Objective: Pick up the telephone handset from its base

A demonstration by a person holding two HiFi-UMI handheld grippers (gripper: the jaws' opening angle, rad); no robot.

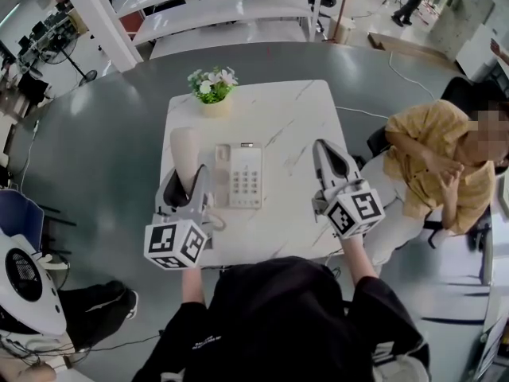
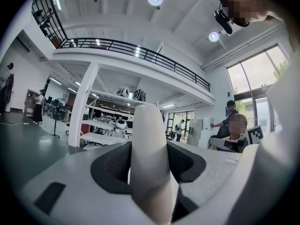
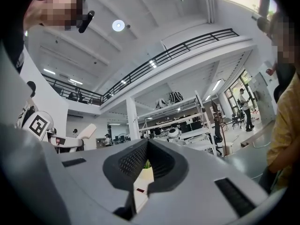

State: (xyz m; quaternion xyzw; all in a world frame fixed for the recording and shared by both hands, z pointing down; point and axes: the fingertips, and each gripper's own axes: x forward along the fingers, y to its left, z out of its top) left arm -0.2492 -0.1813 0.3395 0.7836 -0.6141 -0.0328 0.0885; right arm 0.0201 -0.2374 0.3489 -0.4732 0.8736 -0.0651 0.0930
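The cream telephone handset (image 1: 185, 151) is off its base, and my left gripper (image 1: 189, 188) is shut on its middle. In the left gripper view the handset (image 2: 149, 139) stands upright between the two dark pads, above the table. The telephone base (image 1: 245, 175), with its keypad, lies flat on the white marble table (image 1: 294, 118) just right of the handset. A cord (image 1: 213, 217) hangs by the left gripper. My right gripper (image 1: 326, 151) hovers over the table right of the base. Its jaws (image 3: 146, 146) are shut with nothing between them.
A small pot of white flowers (image 1: 213, 90) stands at the table's far edge, behind the telephone. A person in a yellow shirt (image 1: 437, 161) sits close to the table's right side. White shelving (image 1: 231, 6) stands beyond the table.
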